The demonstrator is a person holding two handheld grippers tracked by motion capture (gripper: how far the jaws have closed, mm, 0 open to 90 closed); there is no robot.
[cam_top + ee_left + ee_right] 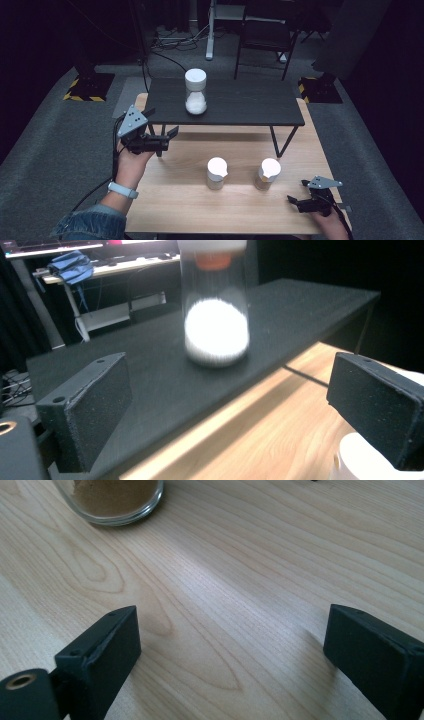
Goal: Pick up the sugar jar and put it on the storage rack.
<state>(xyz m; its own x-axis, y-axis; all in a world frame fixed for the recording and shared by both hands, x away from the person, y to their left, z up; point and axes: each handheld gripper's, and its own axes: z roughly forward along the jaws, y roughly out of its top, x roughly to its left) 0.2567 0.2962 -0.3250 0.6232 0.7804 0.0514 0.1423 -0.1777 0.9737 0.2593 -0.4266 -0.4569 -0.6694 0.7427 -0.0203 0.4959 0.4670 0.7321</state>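
A tall clear jar (195, 91) with a white lid and white powder stands on the black raised shelf (240, 102). In the left gripper view the same jar (216, 315) is ahead, beyond the open jaws. My left gripper (167, 137) is open at the shelf's left front corner, holding nothing. Two white-lidded jars stand on the wooden table: one (217, 173) with pale contents, one (267, 174) with brown powder. My right gripper (295, 200) rests open low over the table at the front right. The brown-powder jar (112, 500) sits ahead of its jaws.
The wooden table (190, 205) has bare room in front of the two jars. The black shelf stands on thin legs (280, 142). A chair (265, 37) and cables lie on the grey floor behind.
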